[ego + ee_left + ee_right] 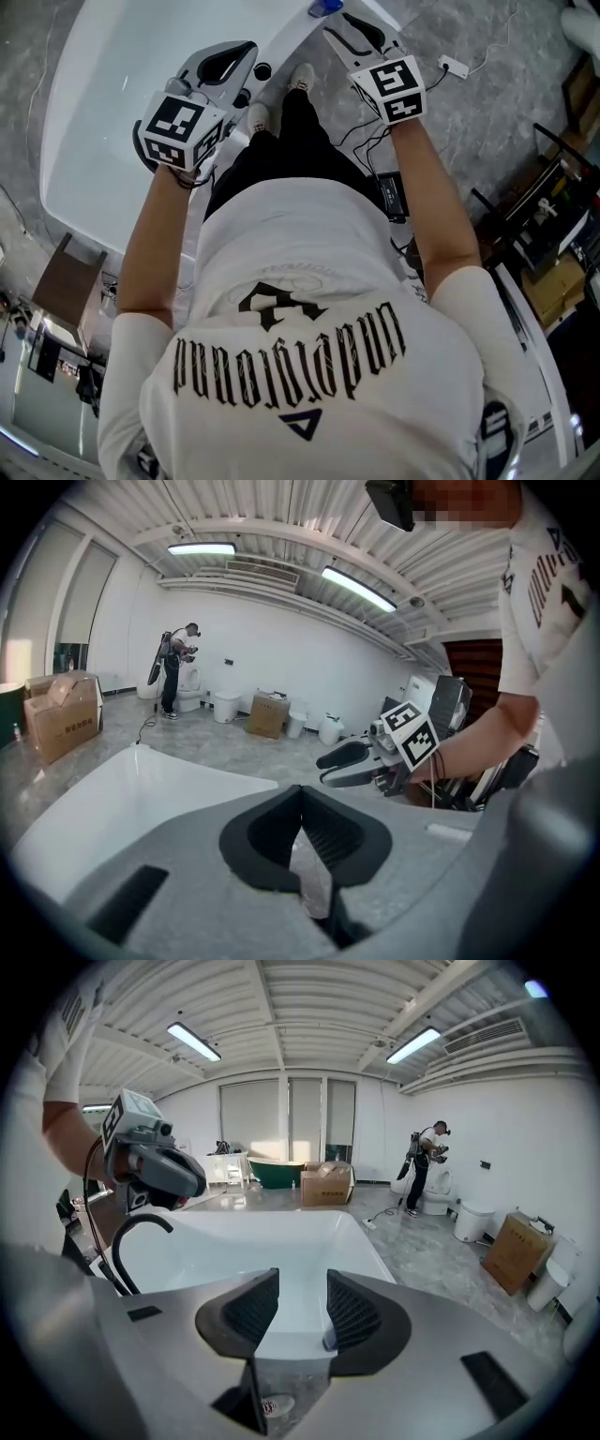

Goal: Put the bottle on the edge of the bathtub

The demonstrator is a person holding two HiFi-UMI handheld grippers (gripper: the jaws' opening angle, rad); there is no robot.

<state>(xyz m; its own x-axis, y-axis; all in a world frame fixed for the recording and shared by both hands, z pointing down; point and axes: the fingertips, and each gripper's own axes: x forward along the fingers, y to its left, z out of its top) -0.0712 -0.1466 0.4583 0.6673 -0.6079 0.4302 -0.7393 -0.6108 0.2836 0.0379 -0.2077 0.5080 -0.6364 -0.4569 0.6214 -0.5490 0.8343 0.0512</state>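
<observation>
Right hand-held gripper (302, 1309), jaws apart, facing bathtub (281, 1241); faucet (141, 1218) left.

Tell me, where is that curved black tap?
In the right gripper view the black tap rises at the picture's left, beside the left side of the bathtub and just below the left gripper.

From where I stand, the way ahead of the right tool (301, 1279) is clear. The bathtub (281, 1232) lies wide and bare there, and its near rim shows between the parted jaws. To that tool's left a thin black faucet (138, 1218) arches up, and the left tool (183, 1180) hangs close by it, so that side is crowded. To its right, open floor (441, 1251) runs out to a carton (514, 1251) well apart.
</observation>
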